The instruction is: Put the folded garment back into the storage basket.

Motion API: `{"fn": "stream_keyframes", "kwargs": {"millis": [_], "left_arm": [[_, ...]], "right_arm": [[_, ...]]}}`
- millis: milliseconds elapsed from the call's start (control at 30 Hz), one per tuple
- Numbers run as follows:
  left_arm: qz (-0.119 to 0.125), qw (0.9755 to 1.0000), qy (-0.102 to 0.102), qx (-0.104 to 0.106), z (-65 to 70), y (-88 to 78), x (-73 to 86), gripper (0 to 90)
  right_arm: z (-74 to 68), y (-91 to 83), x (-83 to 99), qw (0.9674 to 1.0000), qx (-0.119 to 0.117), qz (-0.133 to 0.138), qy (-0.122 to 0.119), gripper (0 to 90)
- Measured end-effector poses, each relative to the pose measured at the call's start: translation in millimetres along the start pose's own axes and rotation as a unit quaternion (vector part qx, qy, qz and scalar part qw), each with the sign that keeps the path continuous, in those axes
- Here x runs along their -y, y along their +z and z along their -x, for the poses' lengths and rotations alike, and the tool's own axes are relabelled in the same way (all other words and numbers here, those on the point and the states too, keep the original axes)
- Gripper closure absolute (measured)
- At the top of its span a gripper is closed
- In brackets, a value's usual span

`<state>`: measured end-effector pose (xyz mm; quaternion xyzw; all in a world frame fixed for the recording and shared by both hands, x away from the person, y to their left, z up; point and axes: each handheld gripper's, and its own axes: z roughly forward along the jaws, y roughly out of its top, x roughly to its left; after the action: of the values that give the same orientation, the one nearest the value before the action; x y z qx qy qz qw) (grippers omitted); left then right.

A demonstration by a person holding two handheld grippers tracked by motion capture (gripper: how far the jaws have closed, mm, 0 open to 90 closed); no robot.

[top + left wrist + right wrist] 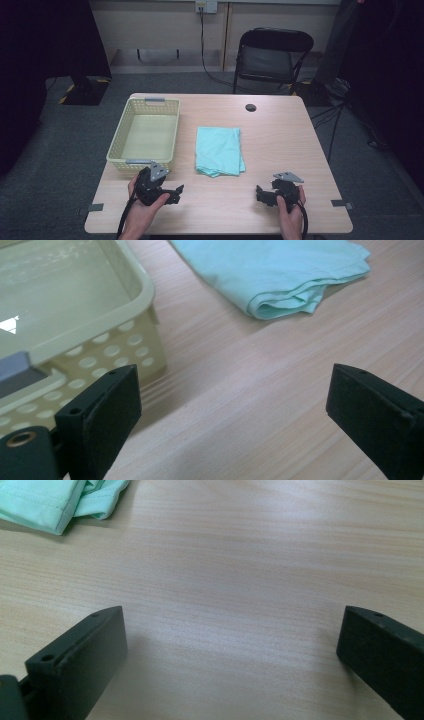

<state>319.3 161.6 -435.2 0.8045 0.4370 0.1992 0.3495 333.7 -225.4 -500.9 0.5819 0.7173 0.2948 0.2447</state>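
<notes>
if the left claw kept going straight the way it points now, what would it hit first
Probably the folded mint cloth: in the left gripper view it lies ahead across bare table, between the open jaws. The basket sits off to one side. Depth is hard to judge.

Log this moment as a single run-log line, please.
left gripper: open, empty | right gripper: open, empty | cloth: folded, on table, untouched | basket: empty

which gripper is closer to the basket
The left gripper: it sits just in front of the yellow basket, near its front wall. The right gripper is across the table, past the folded cloth.
</notes>
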Motion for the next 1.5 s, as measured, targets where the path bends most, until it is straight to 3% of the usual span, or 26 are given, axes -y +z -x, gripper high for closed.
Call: {"fn": "stream_keyframes", "kwargs": {"millis": [400,600,1167,1367,1500], "left_arm": [[0.012,0.9998,0.001,0.015,7.1,-0.8,-18.3,6.9],[0.016,0.9997,0.013,0.015,3.9,-5.0,-30.1,6.7],[0.037,0.9990,-0.006,0.024,0.8,-6.0,-51.0,5.6],[0.026,0.9994,-0.006,0.021,3.3,-1.4,-58.8,5.7],[0.032,0.9992,-0.011,0.023,4.5,-0.1,-65.6,5.7]], "right_arm": [[0.0,0.0,0.0,1.0000,-0.001,0.000,-0.001,0.0],[0.0,0.0,0.0,1.0000,-0.002,0.000,-0.002,0.0],[-0.1,0.1,0.0,1.0000,-0.001,0.000,-0.002,0.0],[-0.1,0.1,0.0,1.0000,-0.001,0.000,-0.002,0.0],[-0.1,0.1,0.0,1.0000,-0.001,0.000,-0.002,0.0]]}}
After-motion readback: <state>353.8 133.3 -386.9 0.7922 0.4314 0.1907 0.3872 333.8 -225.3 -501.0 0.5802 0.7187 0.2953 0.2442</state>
